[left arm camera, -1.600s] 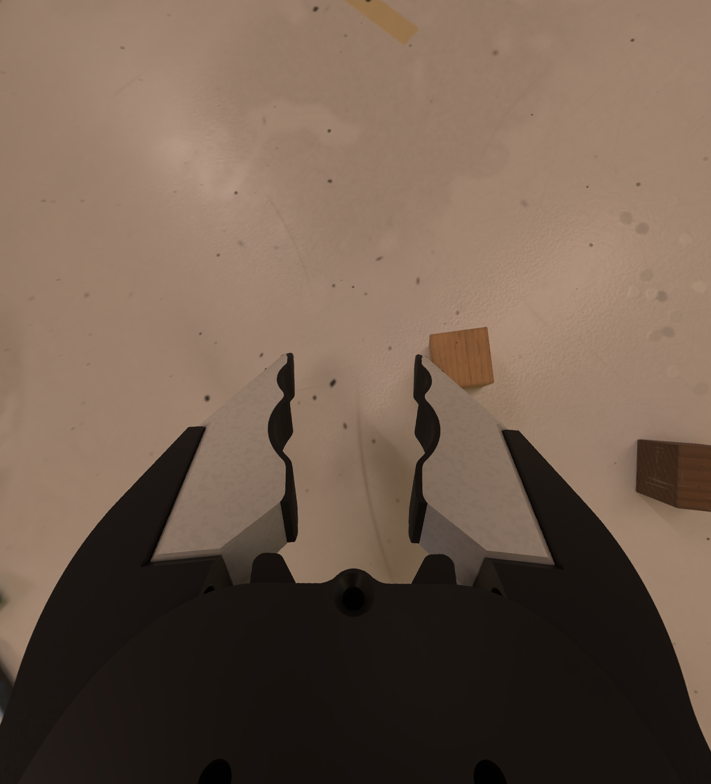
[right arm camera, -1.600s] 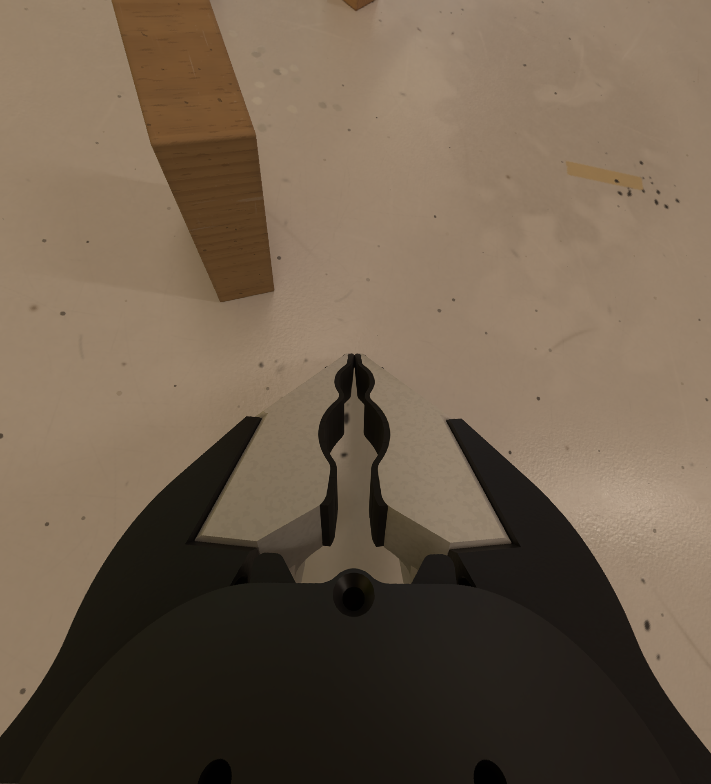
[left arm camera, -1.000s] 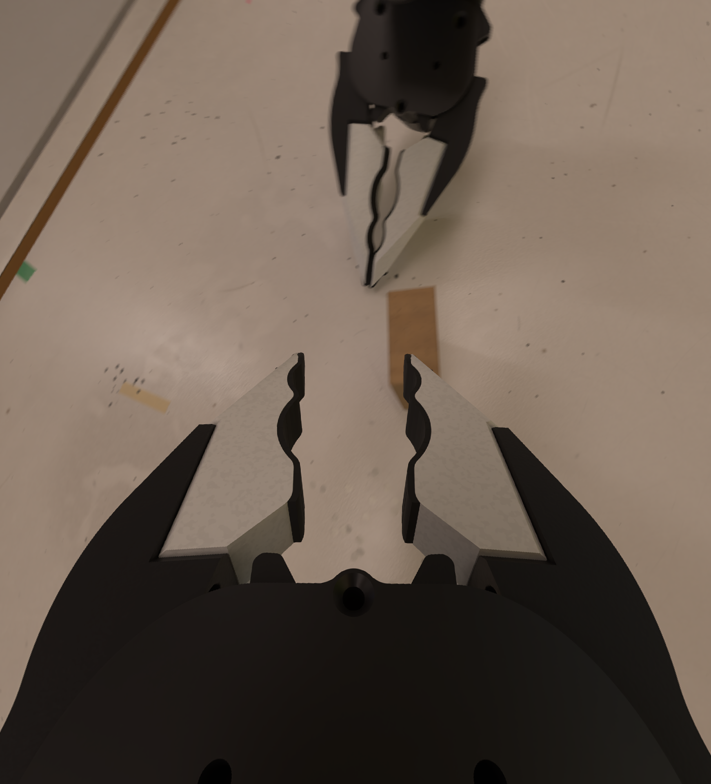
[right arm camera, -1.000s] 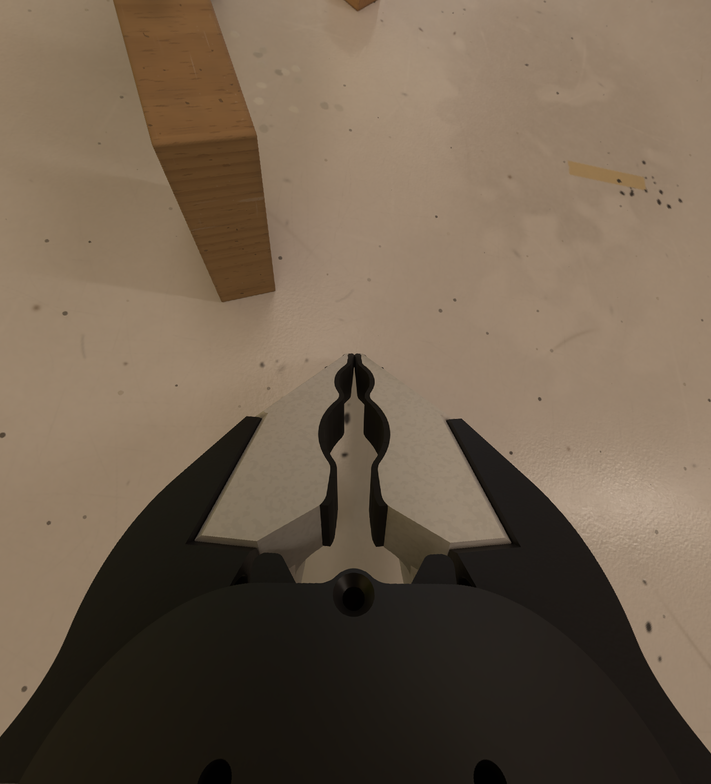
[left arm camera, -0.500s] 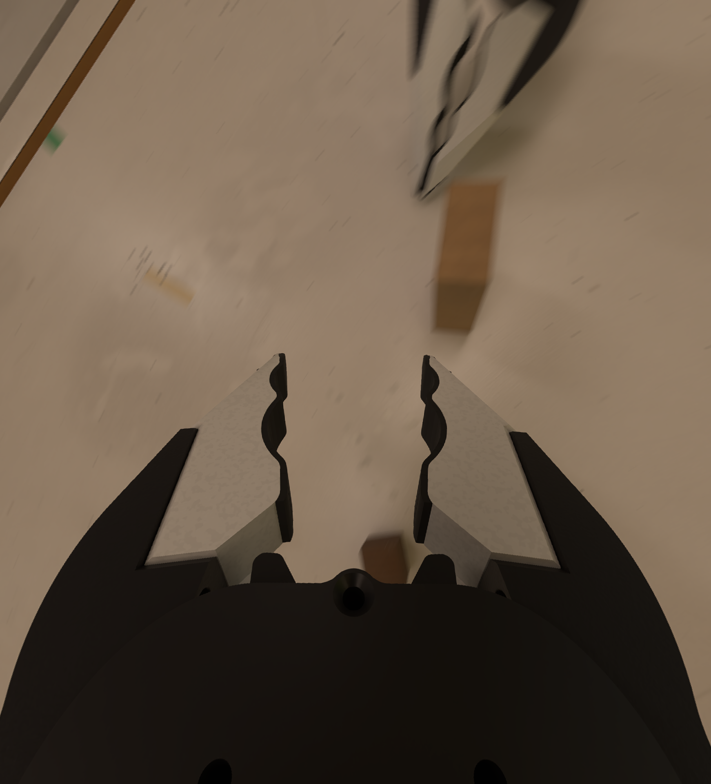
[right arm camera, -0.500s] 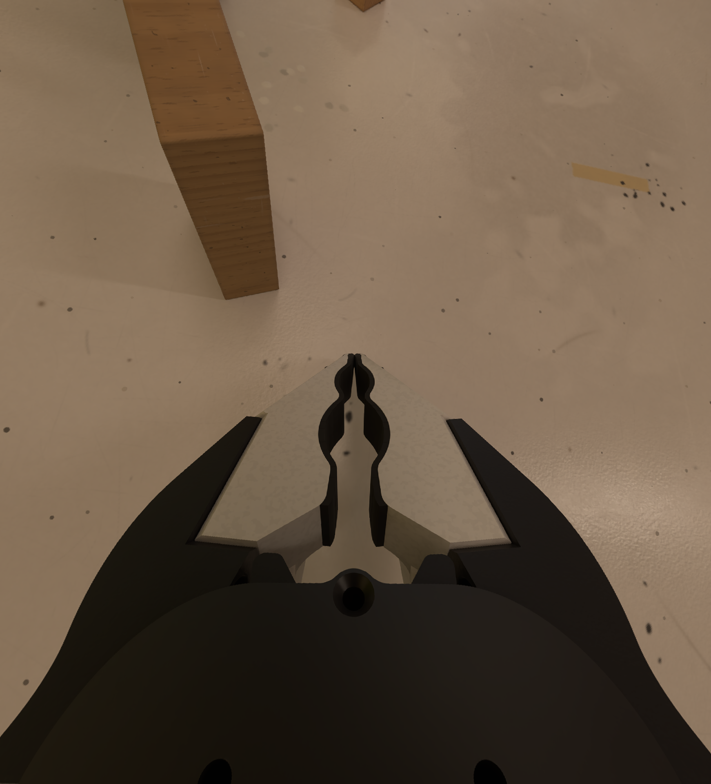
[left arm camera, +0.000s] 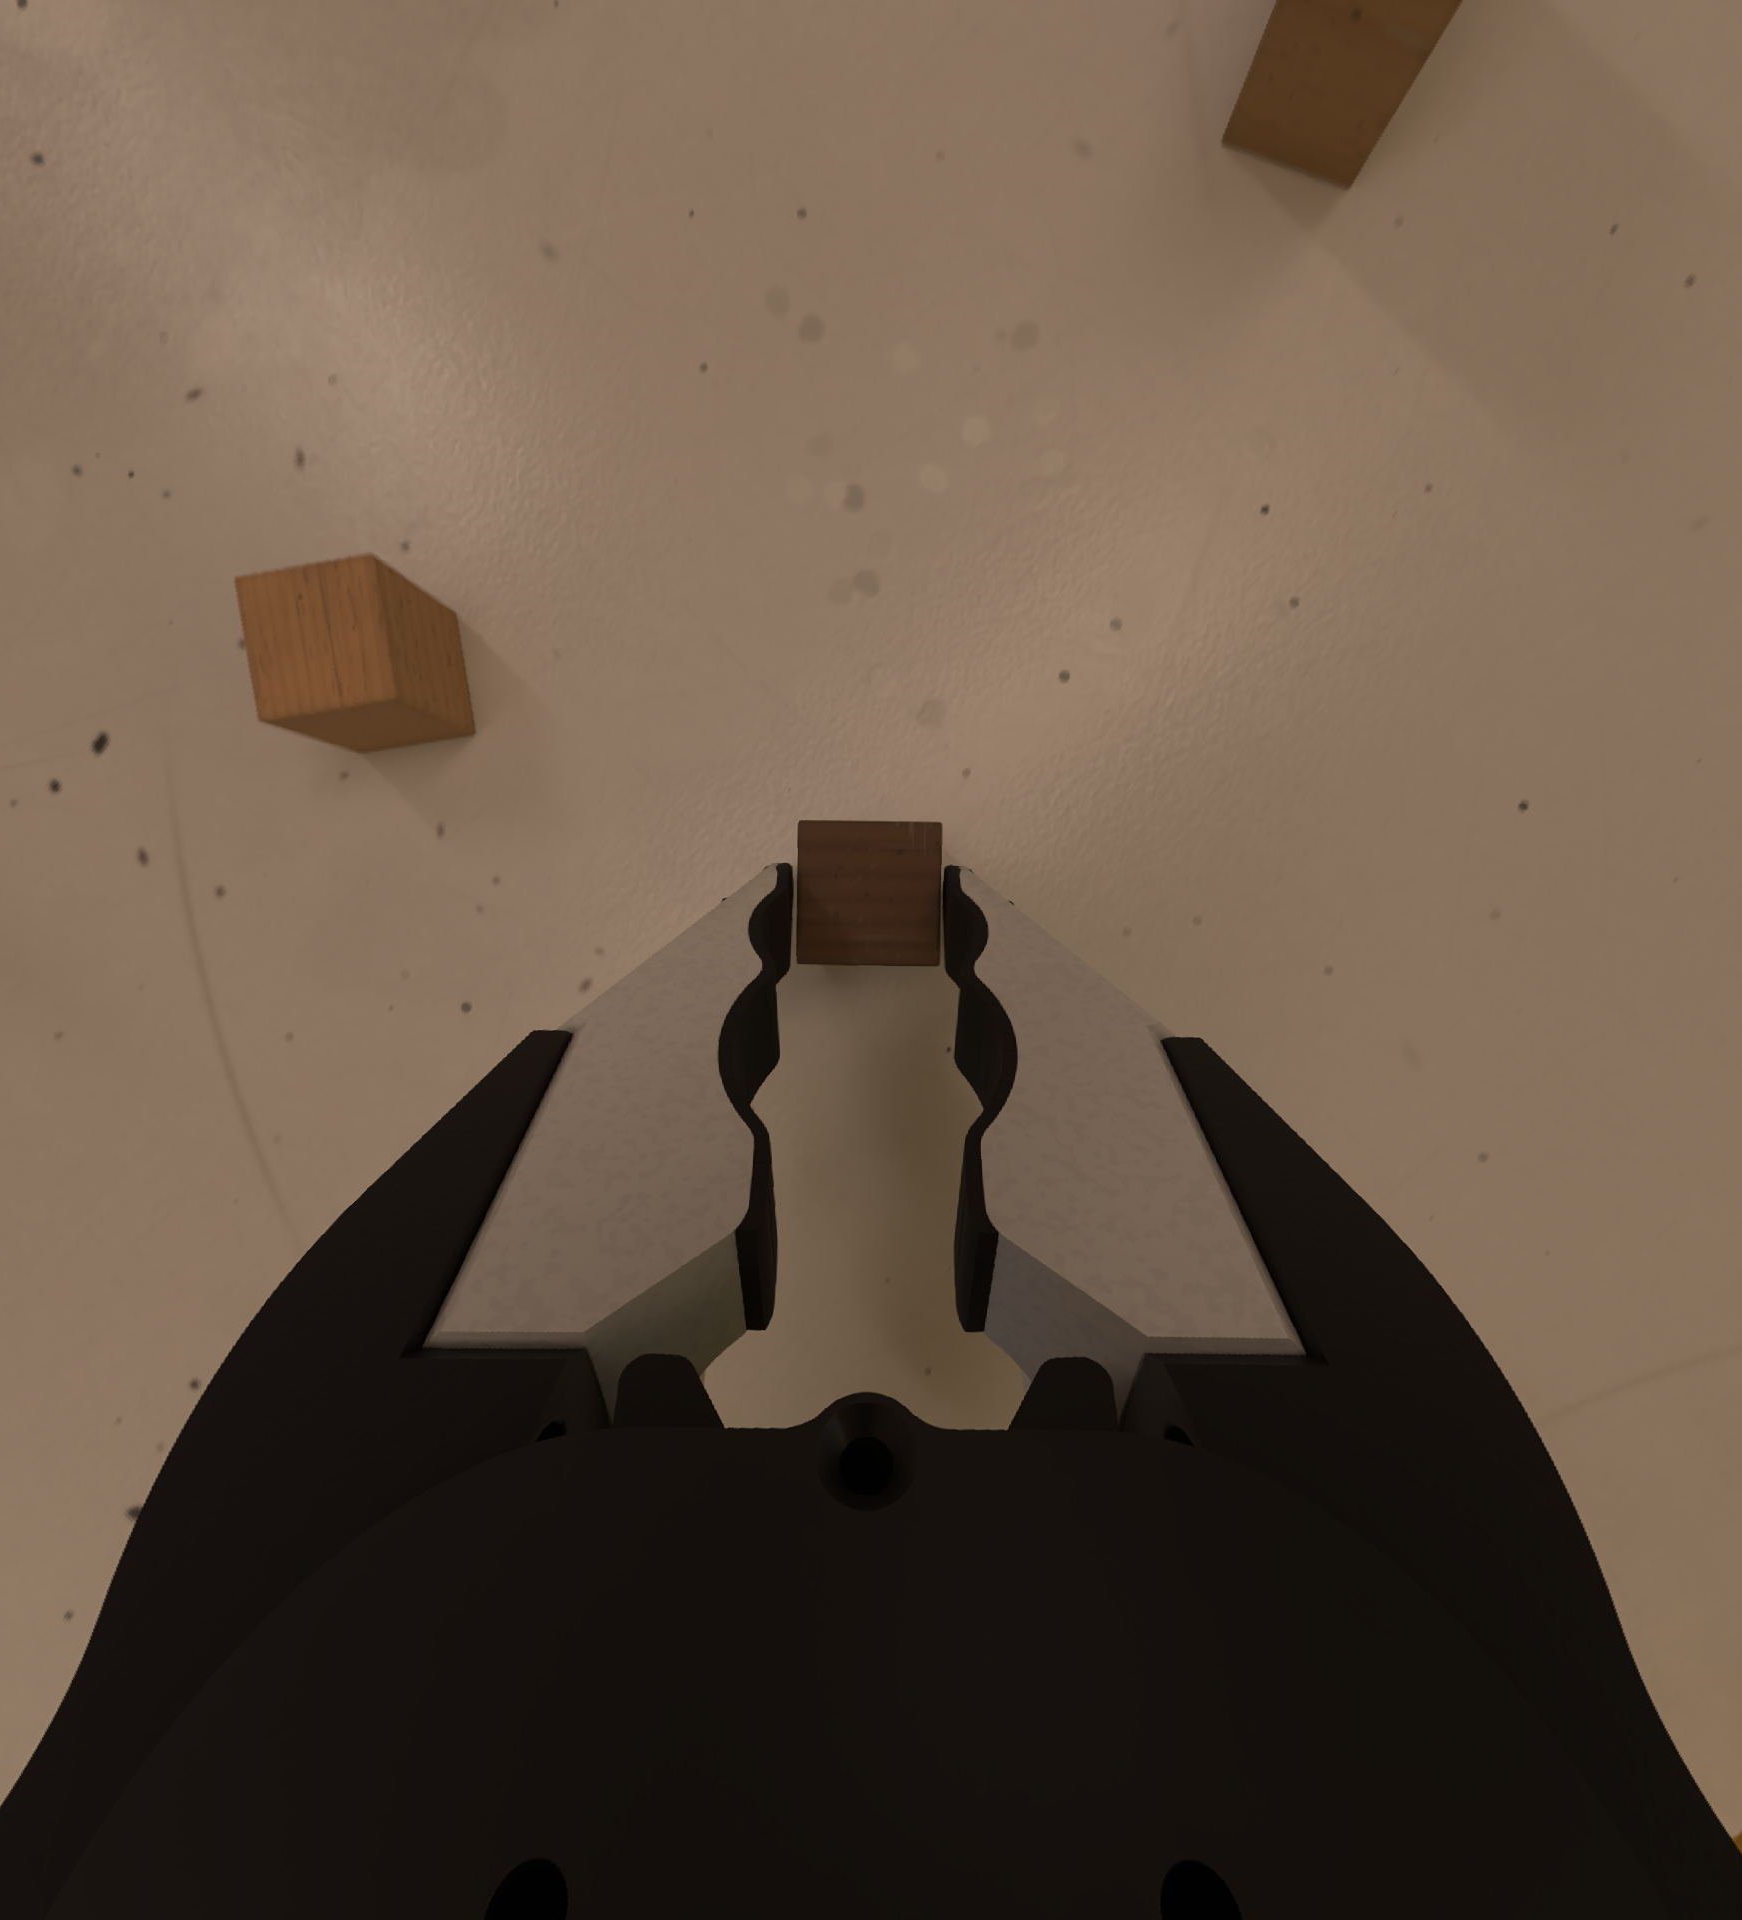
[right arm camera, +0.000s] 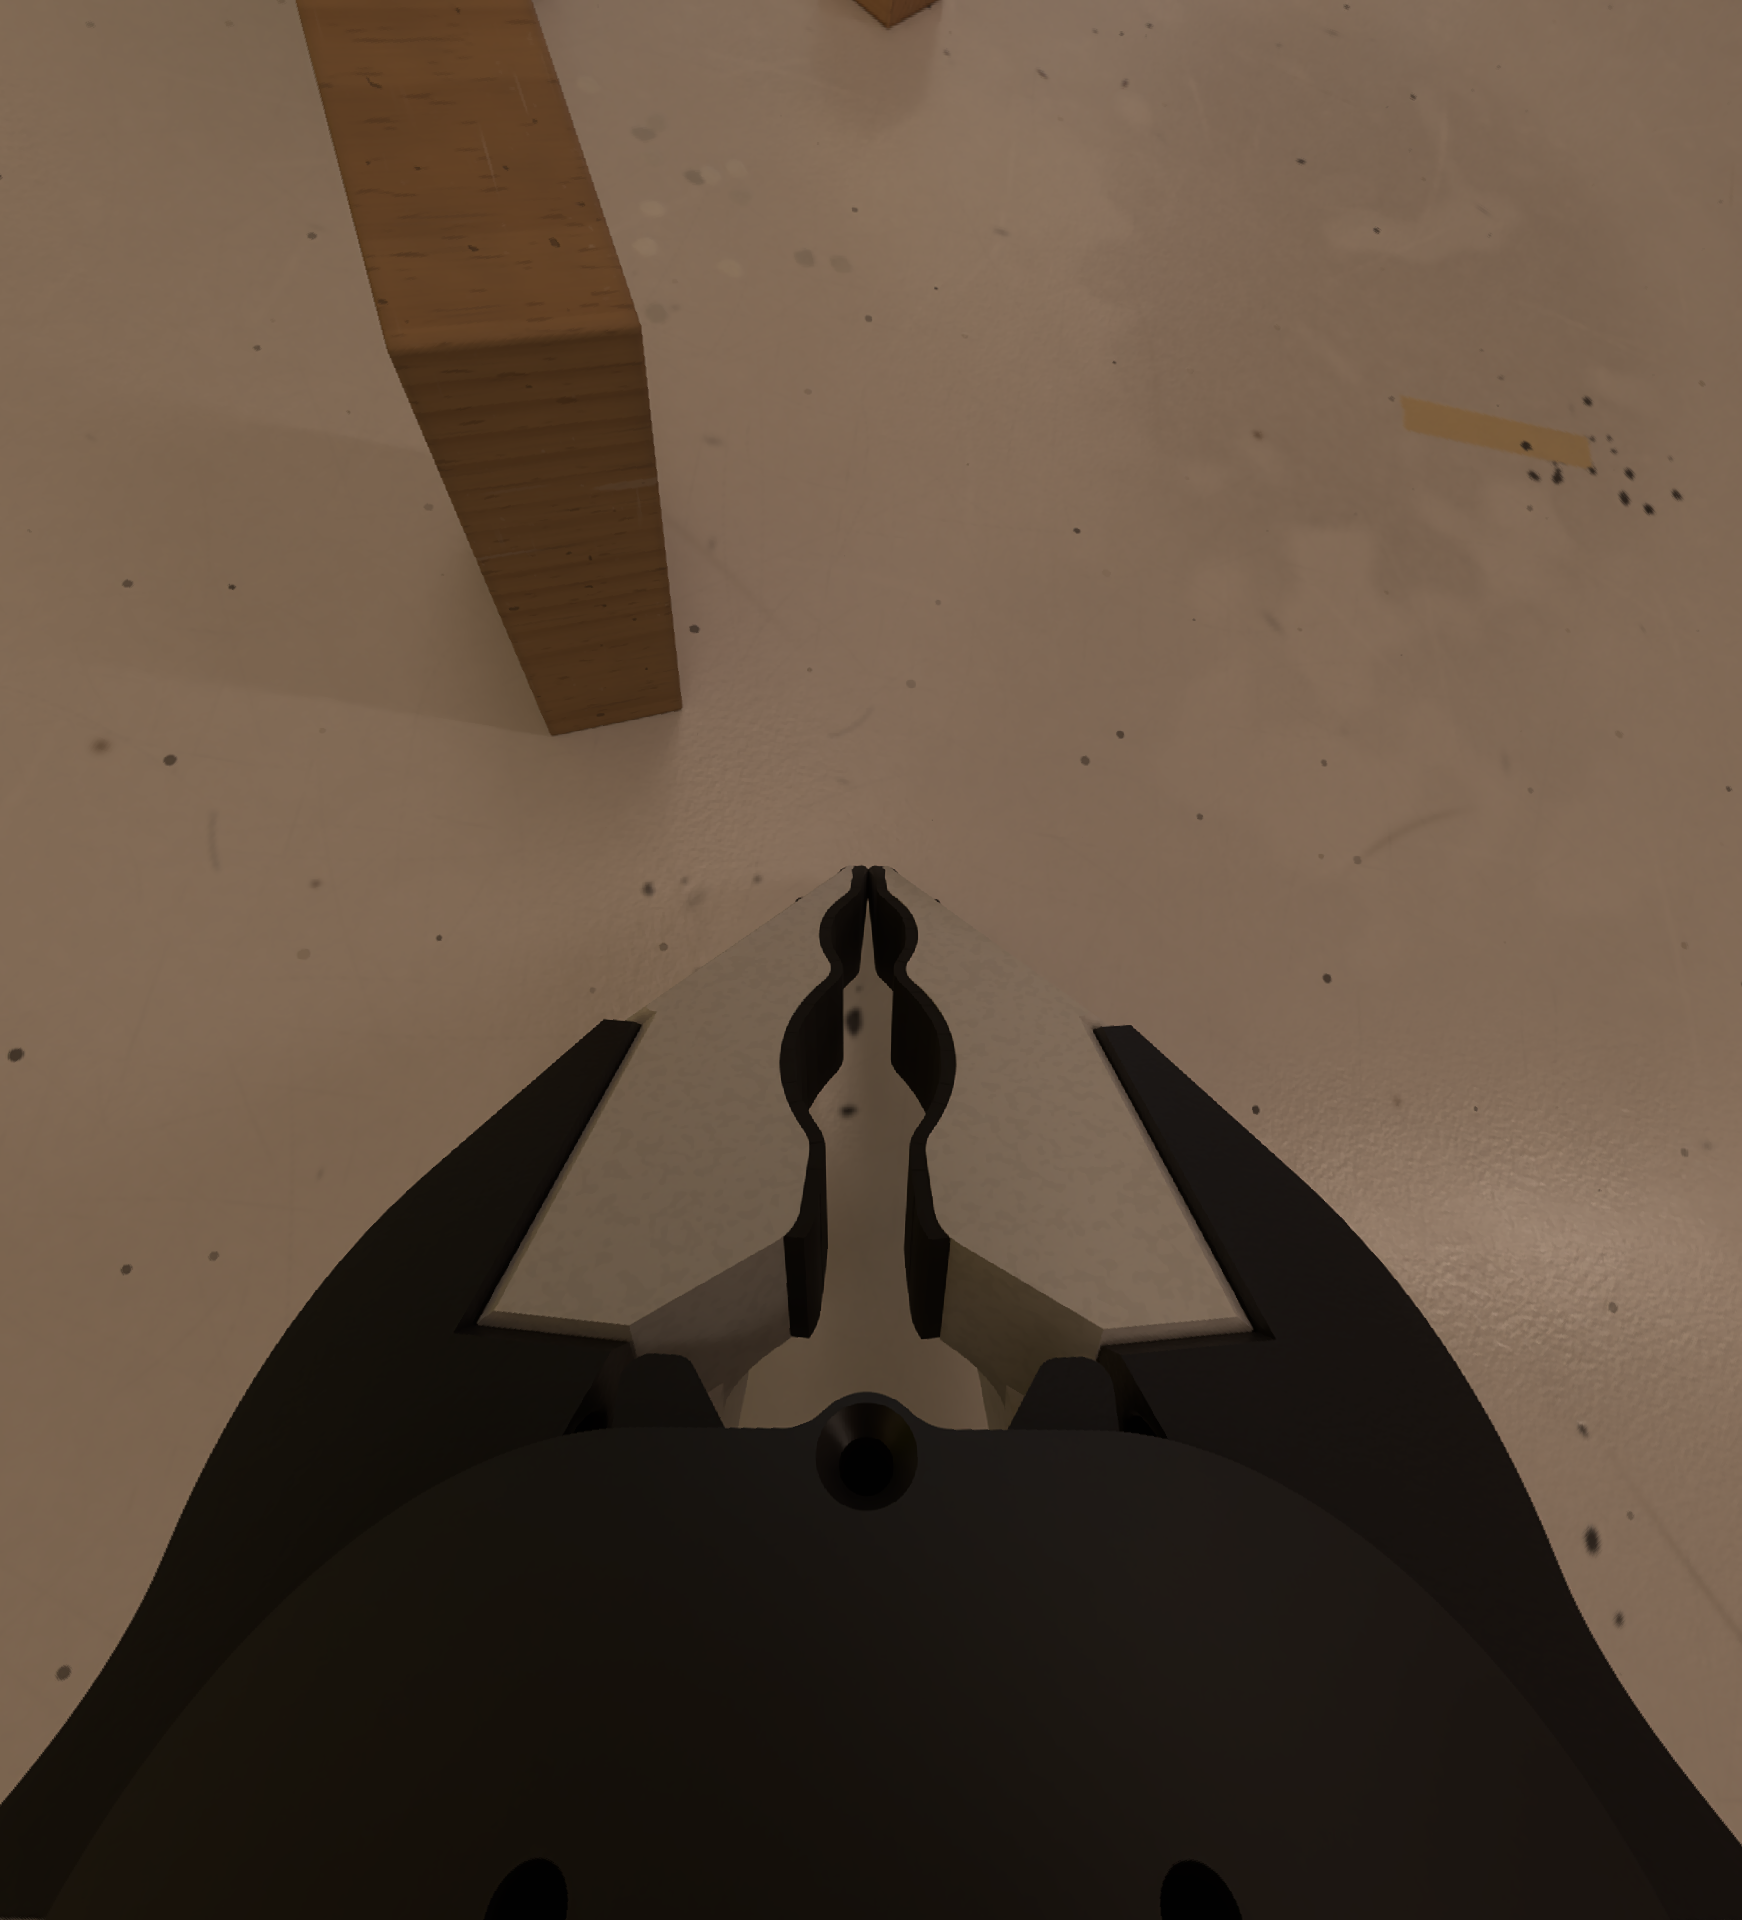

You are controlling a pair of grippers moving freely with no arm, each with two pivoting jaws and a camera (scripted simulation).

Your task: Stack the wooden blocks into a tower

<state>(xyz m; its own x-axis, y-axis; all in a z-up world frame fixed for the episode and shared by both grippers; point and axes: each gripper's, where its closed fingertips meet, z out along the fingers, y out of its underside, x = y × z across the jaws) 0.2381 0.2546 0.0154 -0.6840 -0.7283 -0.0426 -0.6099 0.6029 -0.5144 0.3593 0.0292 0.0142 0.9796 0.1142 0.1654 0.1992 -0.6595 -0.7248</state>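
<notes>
Left gripper (left arm camera: 868, 894) swung onto dark block (left arm camera: 868, 894) since blur – fingers flank it, contact unclear; right gripper (right arm camera: 868, 873) closed, empty – stacking unstarted.

No readable text, label, brand, number or sign in either view.
</notes>
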